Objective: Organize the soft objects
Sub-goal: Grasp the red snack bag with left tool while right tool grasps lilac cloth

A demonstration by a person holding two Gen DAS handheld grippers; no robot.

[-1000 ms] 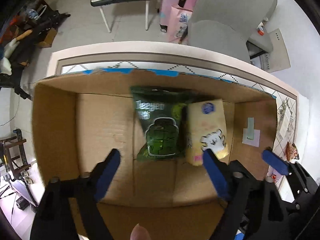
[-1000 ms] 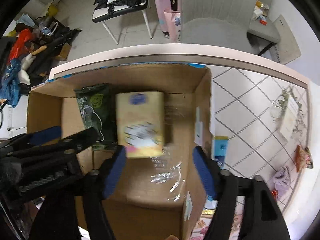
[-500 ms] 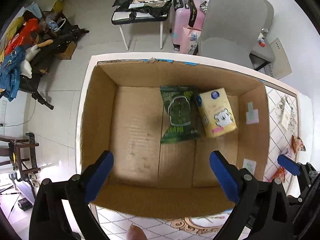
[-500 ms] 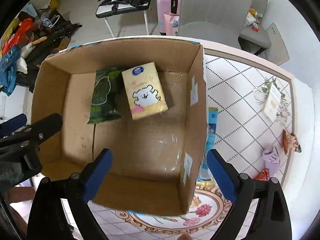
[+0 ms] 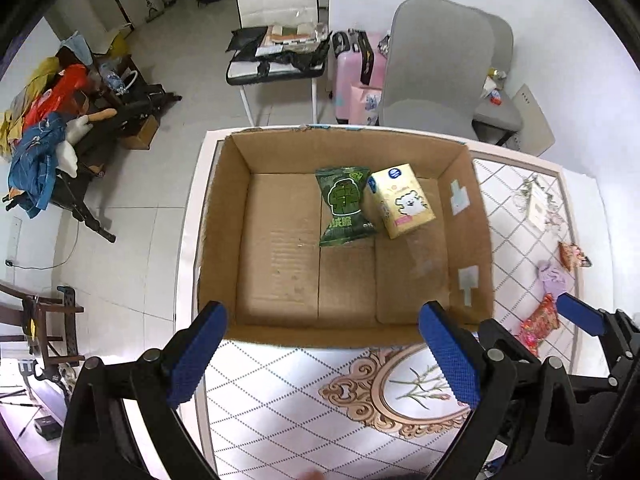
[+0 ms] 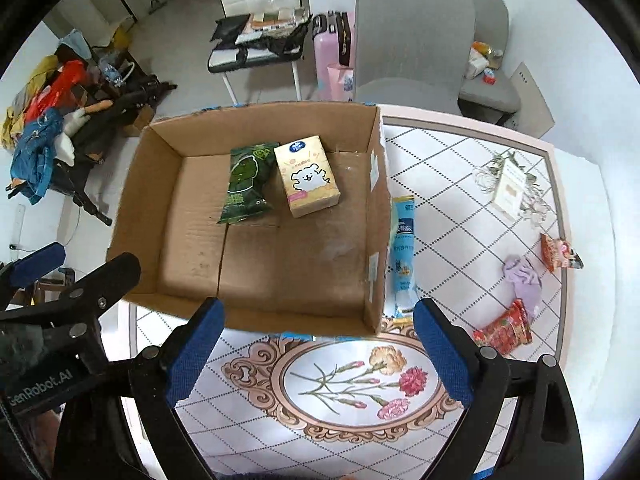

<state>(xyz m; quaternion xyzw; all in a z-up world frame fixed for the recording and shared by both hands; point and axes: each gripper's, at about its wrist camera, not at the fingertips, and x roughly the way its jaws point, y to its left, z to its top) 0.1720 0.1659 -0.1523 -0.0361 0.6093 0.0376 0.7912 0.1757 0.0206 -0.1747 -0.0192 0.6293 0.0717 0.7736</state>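
An open cardboard box (image 5: 224, 216) (image 6: 140, 200) stands on the table. Inside it lie a green snack bag (image 5: 345, 206) (image 6: 245, 184) and a yellow tissue pack (image 5: 400, 205) (image 6: 307, 176), side by side. My left gripper (image 5: 324, 352) is open and empty, above the table in front of the box. My right gripper (image 6: 320, 352) is open and empty, also in front of the box. On the table right of the box lie a blue packet (image 6: 402, 252), a purple cloth (image 6: 522, 276) (image 5: 554, 276), a red packet (image 6: 504, 328) (image 5: 538, 326) and a small red-orange packet (image 6: 560, 254) (image 5: 574, 254).
A white card with dried flowers (image 6: 510, 190) lies at the table's far right. A grey chair (image 6: 412, 40) stands behind the table, with a pink suitcase (image 6: 332, 56) and a cluttered white chair (image 6: 260, 20) beyond. The left gripper's arm (image 6: 72, 292) shows at the right view's left.
Both grippers have pulled up and back out of the box, open and empty. The green bag and yellow pack stay lying in the box.
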